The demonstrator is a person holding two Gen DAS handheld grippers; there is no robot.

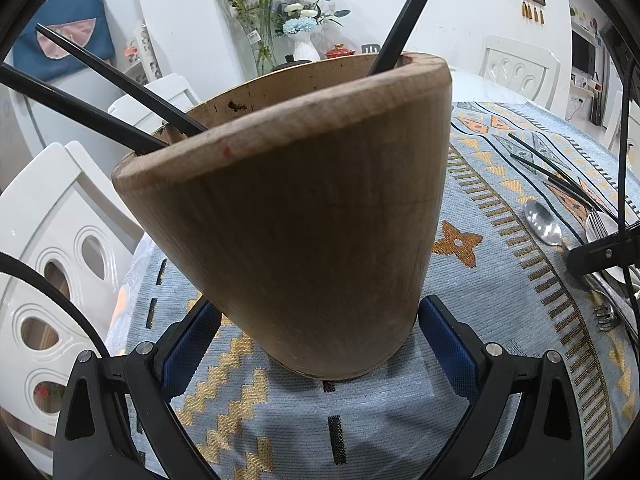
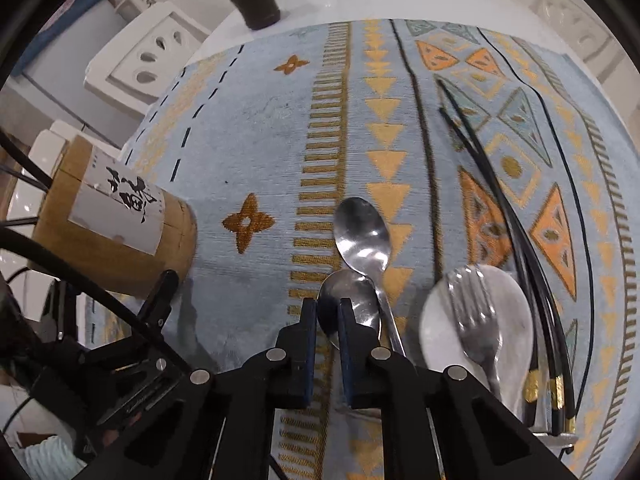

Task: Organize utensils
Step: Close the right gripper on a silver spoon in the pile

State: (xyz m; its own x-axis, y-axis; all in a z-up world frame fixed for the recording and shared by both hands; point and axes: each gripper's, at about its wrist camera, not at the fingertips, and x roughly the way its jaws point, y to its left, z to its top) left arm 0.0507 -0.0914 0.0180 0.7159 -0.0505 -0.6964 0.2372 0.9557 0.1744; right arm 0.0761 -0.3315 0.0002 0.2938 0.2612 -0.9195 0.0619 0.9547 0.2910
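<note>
wooden holder [image 1: 304, 216]: three chopsticks [image 1: 404, 20] | left claw [image 1: 320, 344]: clamps holder | right claw [image 2: 328, 312]: pinches spoon [image 2: 352, 304]

left wrist: close, level-ish at wooden holder [image 1: 296, 208] | right wrist: steeply down on tablecloth [image 2: 256, 128] | shared: holder, cloth

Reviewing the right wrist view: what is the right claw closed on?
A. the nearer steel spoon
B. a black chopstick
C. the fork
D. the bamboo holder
A: the right claw pinches the nearer steel spoon at its bowl, while the fork lies on the white spoon beside it.
</note>
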